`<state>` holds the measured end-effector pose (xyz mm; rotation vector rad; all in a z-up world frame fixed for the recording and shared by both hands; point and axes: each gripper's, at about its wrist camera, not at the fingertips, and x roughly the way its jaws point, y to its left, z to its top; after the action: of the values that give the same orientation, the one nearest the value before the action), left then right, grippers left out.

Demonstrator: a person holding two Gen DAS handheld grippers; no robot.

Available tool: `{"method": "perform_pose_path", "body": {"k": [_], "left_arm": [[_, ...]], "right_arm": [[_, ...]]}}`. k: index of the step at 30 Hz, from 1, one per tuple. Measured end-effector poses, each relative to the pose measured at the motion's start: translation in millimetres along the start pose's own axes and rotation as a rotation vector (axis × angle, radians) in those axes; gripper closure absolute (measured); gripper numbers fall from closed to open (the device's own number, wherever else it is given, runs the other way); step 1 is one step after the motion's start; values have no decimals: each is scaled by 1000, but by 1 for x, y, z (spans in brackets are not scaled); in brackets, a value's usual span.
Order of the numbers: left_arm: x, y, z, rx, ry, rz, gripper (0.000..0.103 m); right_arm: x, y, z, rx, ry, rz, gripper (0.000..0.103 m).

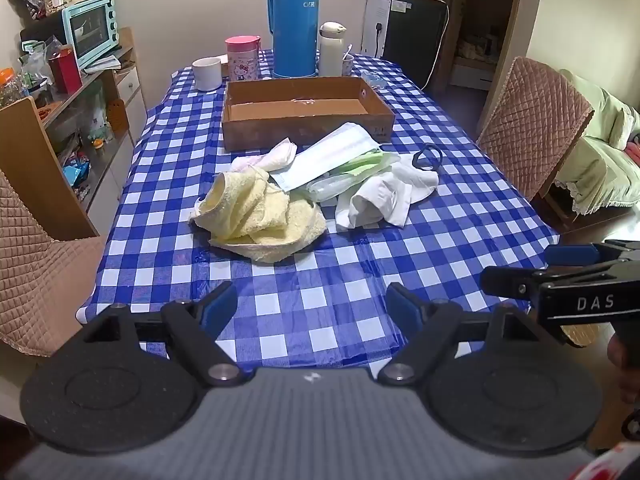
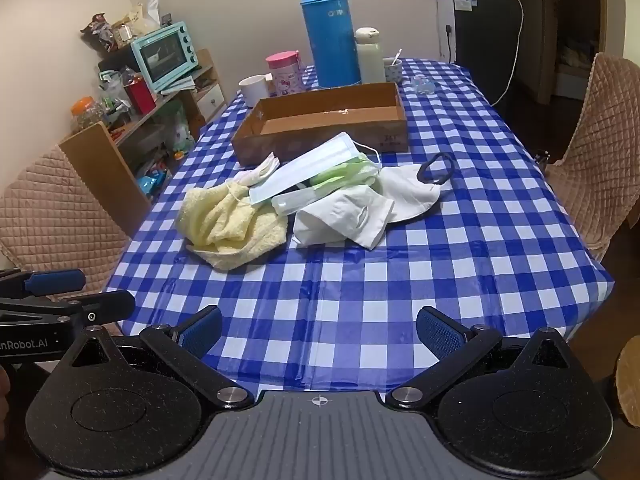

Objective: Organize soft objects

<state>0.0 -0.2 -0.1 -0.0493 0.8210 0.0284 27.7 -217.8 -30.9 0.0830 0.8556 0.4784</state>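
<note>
Both grippers hang over the table's near edge, well short of the pile. Left gripper (image 1: 312, 308) and right gripper (image 2: 319, 330): jaws wide apart, empty.

Soft pile mid-table, before the empty cardboard box (image 1: 308, 114). Yellow towel (image 1: 260, 220) lies nearest, surgical mask (image 1: 332, 156) overlapping it.

Risk: lifting the towel could snag the mask's loops and drag the tangled heap.

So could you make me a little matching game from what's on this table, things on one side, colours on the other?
Things:
1. towel
2. tall flask
3. box
4. lidded cup with the cartoon print

Colours:
A. brown
B. pink
C. pale yellow
D. blue

Pairs: 1-C, 2-D, 3-A, 4-B
</note>
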Motion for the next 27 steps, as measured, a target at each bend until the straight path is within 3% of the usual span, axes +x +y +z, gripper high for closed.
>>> {"method": "perform_pose_path", "body": {"k": [27], "left_arm": [[0, 0, 0, -1, 3, -1, 23]], "right_arm": [[3, 3, 3, -2, -1, 0, 0]]}}
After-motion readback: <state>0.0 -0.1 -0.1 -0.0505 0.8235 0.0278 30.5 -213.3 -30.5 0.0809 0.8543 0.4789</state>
